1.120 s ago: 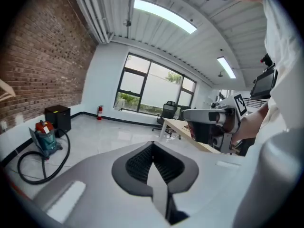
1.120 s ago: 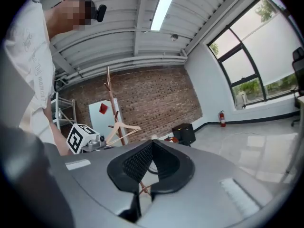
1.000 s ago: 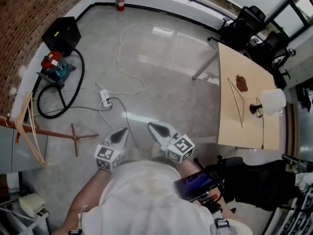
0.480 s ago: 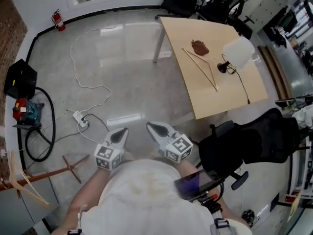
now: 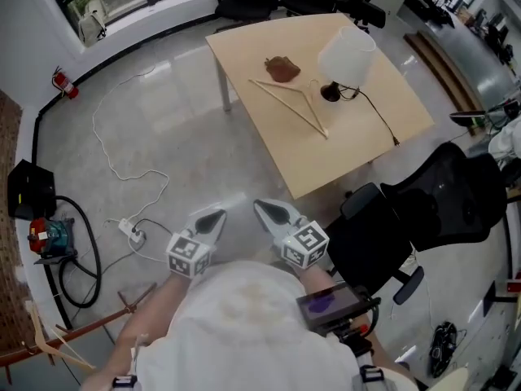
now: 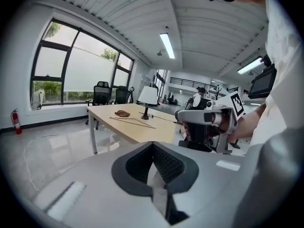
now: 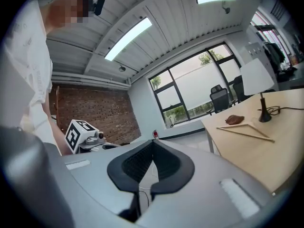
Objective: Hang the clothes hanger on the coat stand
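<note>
While both claws are shut and empty, the clothes hanger [image 5: 291, 103] lies flat on the pale wooden table [image 5: 358, 129]. It is just beside a small brown object [image 5: 282, 69] and near a white-shaded lamp [image 5: 345, 55], well apart from either claw.

From the head view we see the left claw [image 5: 214, 218] and the right claw [image 5: 269, 211] side by side just in front of our body. They point out over the grey floor [image 5: 187, 129], with the table's near corner ahead and to the right. Only this view gives us the coat stand [image 5: 85, 327]: its reddish pole and cross foot show at the lower left edge, well apart from the table, which fills the upper right. It also shows a black office chair [image 5: 440, 202] beside the table and a black box [image 5: 31, 191] on the floor at the left.

The left gripper view settles what the head view cannot: the left claw's dark ribbed pads [image 6: 167, 164] meet at their tips with nothing between them. It also catches the right claw from the side, and the hanger low on the table top beyond. The right gripper view shows the same of the right claw, pads together and holding nothing. It adds a brick wall [image 7: 97, 113] behind the left claw, which the left gripper view lacks.
</note>
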